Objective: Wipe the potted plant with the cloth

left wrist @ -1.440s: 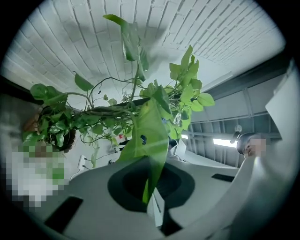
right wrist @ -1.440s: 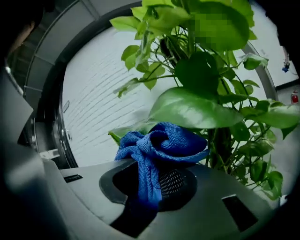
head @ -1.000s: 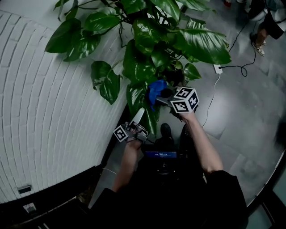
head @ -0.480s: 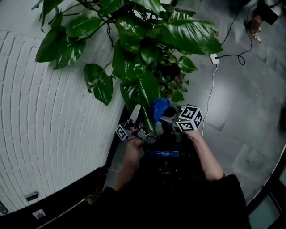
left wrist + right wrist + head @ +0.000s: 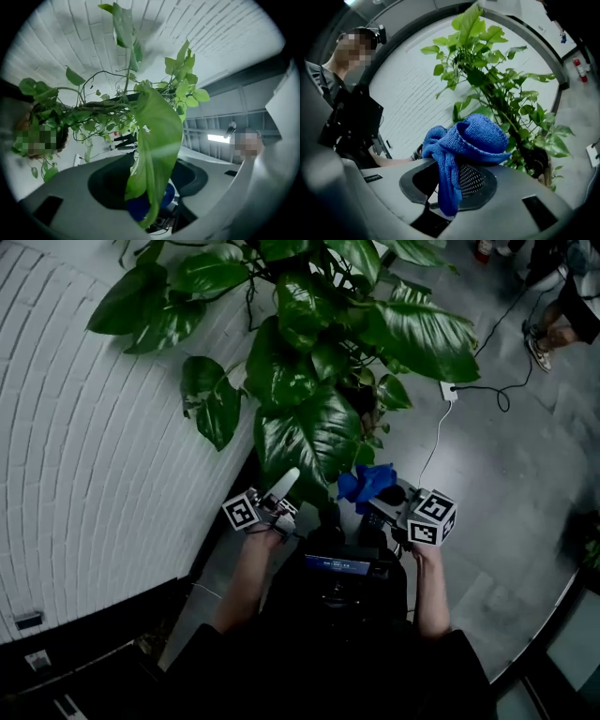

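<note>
The potted plant [image 5: 319, 343] spreads big glossy leaves along the white brick wall. Its lowest large leaf [image 5: 314, 432] hangs toward my left gripper [image 5: 286, 482]. In the left gripper view that leaf [image 5: 157, 140] dangles in the gap of my left gripper [image 5: 152, 208], whose jaws are opening; the pads do not press on it. My right gripper [image 5: 380, 495] is shut on the bunched blue cloth [image 5: 367, 482], just right of the leaf's tip and apart from it. In the right gripper view the cloth [image 5: 471, 140] bulges out of my right gripper [image 5: 450, 187], with the plant [image 5: 497, 93] behind.
The curved white brick wall [image 5: 94, 446] runs along the left. A white socket with a black cable [image 5: 450, 390] lies on the grey tiled floor beyond the plant. Another person's feet [image 5: 553, 329] show at top right. A dark device [image 5: 336, 568] hangs at my chest.
My right gripper has carried the blue cloth off the large leaf, down and to the right toward my body. The left gripper has stayed by the leaf's tip.
</note>
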Demonstrator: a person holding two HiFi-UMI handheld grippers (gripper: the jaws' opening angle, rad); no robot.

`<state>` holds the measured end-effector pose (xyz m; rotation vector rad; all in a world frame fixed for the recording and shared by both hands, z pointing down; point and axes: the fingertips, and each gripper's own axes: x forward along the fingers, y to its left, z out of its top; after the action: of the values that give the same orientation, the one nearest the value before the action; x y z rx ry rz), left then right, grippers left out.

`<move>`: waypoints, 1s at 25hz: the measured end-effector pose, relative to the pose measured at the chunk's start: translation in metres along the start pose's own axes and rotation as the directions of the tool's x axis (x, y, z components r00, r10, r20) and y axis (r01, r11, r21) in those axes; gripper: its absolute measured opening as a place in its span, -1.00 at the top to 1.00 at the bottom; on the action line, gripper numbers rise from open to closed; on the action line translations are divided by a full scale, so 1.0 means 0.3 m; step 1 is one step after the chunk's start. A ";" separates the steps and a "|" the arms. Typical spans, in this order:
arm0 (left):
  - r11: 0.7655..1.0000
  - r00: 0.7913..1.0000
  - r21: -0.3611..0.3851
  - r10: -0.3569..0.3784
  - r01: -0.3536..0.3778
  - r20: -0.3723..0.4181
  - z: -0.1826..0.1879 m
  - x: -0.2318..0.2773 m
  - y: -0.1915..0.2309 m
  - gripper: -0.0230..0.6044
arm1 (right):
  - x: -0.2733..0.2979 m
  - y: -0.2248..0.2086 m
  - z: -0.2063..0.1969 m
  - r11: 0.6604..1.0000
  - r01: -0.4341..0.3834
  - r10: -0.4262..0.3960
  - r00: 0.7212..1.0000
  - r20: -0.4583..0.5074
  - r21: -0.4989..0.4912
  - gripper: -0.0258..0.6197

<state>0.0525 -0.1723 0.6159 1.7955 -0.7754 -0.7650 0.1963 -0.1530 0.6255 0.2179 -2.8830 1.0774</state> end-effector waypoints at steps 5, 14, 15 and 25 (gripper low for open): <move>0.999 0.997 0.029 -0.034 0.032 0.070 0.045 -0.034 -0.039 0.11 | -0.092 0.062 0.307 0.992 0.016 0.001 0.990 0.141 -0.124 0.59; 0.990 0.980 0.022 -0.143 0.142 0.140 0.061 -0.086 -0.098 0.21 | 0.529 0.005 0.454 0.968 -0.040 0.028 0.998 -0.052 -0.249 0.58; 0.988 0.979 0.029 -0.153 0.150 0.138 0.060 -0.083 -0.101 0.26 | 0.585 -0.021 0.472 0.966 -0.020 0.003 0.998 -0.066 -0.258 0.59; 0.979 0.974 0.037 -0.203 0.200 0.100 0.057 -0.111 -0.110 0.75 | 0.791 -0.145 0.528 0.969 0.099 -0.125 0.987 -0.104 -0.227 0.58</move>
<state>0.0245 -0.1451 0.5848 1.8901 -0.6784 -0.9912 -0.0322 -0.3159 0.5582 0.2913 -2.8163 0.7174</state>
